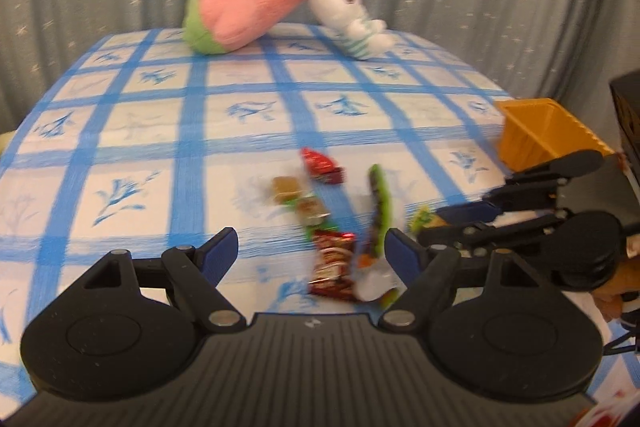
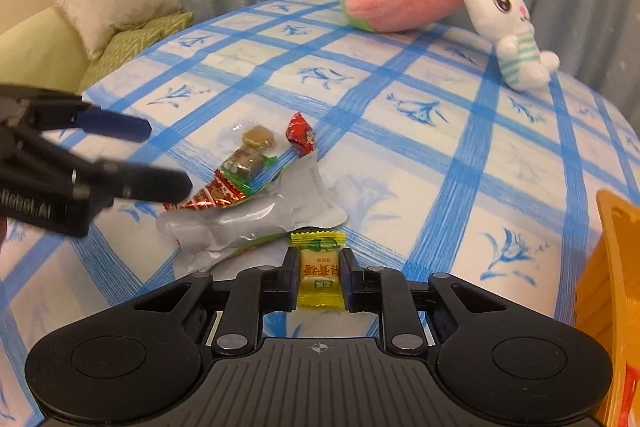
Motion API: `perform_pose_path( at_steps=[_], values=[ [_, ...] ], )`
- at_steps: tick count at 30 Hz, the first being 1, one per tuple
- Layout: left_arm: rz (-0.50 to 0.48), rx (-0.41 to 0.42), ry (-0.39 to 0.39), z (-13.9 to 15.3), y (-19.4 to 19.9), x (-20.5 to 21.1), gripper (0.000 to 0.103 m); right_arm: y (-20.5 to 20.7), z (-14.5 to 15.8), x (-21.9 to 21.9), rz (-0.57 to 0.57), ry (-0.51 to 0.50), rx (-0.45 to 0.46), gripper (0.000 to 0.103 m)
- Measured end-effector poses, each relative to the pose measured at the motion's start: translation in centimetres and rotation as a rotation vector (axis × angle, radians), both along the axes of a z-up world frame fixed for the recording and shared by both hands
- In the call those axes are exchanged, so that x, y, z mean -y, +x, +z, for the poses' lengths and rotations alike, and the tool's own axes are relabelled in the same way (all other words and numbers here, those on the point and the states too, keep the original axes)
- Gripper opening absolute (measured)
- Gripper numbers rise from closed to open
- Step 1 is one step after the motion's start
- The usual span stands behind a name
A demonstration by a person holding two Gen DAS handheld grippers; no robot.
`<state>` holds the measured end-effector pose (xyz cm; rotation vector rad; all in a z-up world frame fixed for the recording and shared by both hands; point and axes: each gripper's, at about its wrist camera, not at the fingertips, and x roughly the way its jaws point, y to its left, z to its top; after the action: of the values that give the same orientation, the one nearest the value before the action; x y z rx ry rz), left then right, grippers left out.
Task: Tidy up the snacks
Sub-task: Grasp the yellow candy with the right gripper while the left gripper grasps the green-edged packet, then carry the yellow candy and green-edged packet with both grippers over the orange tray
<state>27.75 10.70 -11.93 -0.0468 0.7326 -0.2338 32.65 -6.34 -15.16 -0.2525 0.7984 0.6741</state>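
Right gripper [image 2: 320, 279] clamped on a yellow-wrapped candy [image 2: 320, 273], pads pressing its two long sides, wrapper ends sticking out front and back. Orange bin [image 2: 612, 267] sits just off its right side, near. Remaining snacks lie ahead and left of it: silver pouch [image 2: 256, 223] touching the candy's far end, a red foil packet [image 2: 212, 193] partly under the pouch, a clear-wrapped brown sweet [image 2: 256, 143] and a small red candy [image 2: 301, 135] beyond. Left gripper [image 1: 312, 251] hangs above the pile with fingers spread wide, holding nothing; view blurred. Judgement: step in hand is carrying the yellow candy to the bin. Lift straight up first so the crimped end does not drag the pouch, keep the squeeze steady, swing right, release only once over the bin's opening.
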Motion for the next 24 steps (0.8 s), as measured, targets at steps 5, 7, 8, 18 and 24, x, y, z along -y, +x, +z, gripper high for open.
perform_pose_path(
  at_steps=[5, 7, 8, 18, 24],
  values=[
    [-0.096, 0.031, 0.018, -0.1, 0.3, 2.6, 0.065, -0.3, 1.5, 1.7, -0.139, 0.026, 0.002, 0.021],
    [-0.123, 0.031, 0.039, -0.3, 0.6, 3.6, 0.055, -0.2, 1.8, 2.7, -0.198, 0.047, -0.023, 0.021],
    [-0.134, 0.026, 0.046, -0.5, 0.9, 4.0, 0.049, -0.1, 1.9, 3.2, -0.218, 0.057, -0.034, 0.021],
    [-0.156, -0.028, 0.127, -2.7, 2.6, 5.9, 0.025, 0.6, 2.0, 4.3, -0.274, 0.077, -0.055, 0.021],
    [-0.119, -0.044, 0.126, -2.8, 2.4, 6.1, 0.023, 0.8, 1.9, 4.3, -0.278, 0.084, -0.058, 0.021]
  ],
)
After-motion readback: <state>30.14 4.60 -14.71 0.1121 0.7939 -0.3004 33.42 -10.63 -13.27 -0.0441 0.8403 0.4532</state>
